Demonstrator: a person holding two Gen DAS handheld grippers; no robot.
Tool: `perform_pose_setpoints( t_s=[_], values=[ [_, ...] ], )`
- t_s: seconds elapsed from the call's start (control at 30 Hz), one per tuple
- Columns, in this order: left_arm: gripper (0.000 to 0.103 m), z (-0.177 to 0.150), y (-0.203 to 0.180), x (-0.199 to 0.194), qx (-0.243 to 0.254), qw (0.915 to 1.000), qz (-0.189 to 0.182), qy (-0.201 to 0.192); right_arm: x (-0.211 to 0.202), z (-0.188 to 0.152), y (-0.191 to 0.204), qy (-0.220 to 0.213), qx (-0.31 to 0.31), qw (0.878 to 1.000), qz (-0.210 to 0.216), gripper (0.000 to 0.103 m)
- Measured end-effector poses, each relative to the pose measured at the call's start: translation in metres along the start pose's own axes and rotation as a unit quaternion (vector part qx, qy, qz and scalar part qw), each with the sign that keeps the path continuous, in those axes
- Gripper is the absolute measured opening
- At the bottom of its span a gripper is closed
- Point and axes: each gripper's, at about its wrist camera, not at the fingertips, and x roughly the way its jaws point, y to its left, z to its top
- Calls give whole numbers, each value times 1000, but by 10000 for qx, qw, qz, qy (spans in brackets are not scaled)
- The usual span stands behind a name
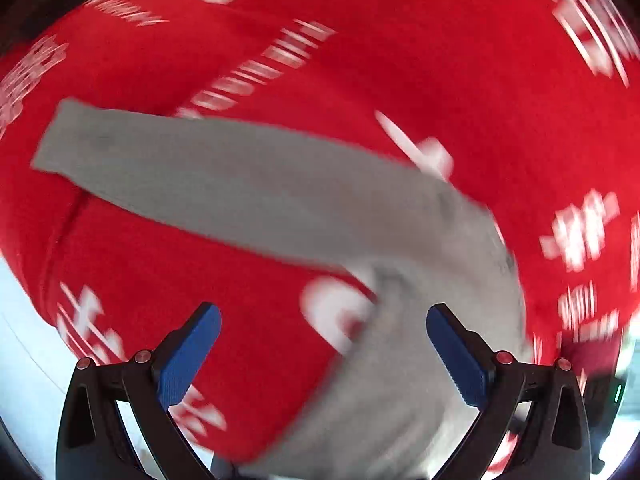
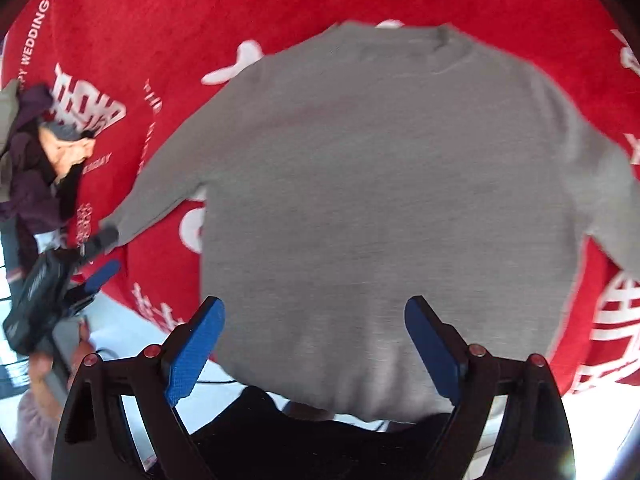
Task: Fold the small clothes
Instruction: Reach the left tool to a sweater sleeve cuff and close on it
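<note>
1. Left wrist view: the picture is blurred. The left gripper (image 1: 323, 336) has its jaws wide apart and holds nothing. Under it, one long sleeve of the grey sweater (image 1: 224, 184) lies stretched over the red cloth (image 1: 460, 60) with white print.

2. Right wrist view: the right gripper (image 2: 315, 330) also stands wide open and empty, above the lower hem. The sweater lies flat on the cloth, neck at the far side, sleeves spread out to both sides.

surface: red cloth (image 2: 168, 20) – white lettering | on it: grey sweater (image 2: 380, 184), flat
</note>
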Motion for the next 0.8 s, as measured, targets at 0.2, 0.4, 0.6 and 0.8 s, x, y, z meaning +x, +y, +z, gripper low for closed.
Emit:
perform_pose_setpoints(
  t_s=[0.2, 0.4, 0.6, 0.8],
  values=[
    [103, 45, 124, 15, -1396, 9883, 8, -607, 48, -5, 27, 238, -322, 9992, 17, 93],
    [103, 55, 174, 38, -1940, 9772, -568, -653, 84, -11, 52, 502, -489, 9974, 193, 93],
    [84, 72, 160, 46, -1858, 9764, -781, -778, 94, -11, 70, 596, -639, 9960, 204, 93],
    [9, 80, 161, 50, -1715, 9800, -697, -727, 88, -10, 77, 547, -746, 9953, 294, 87]
  ],
)
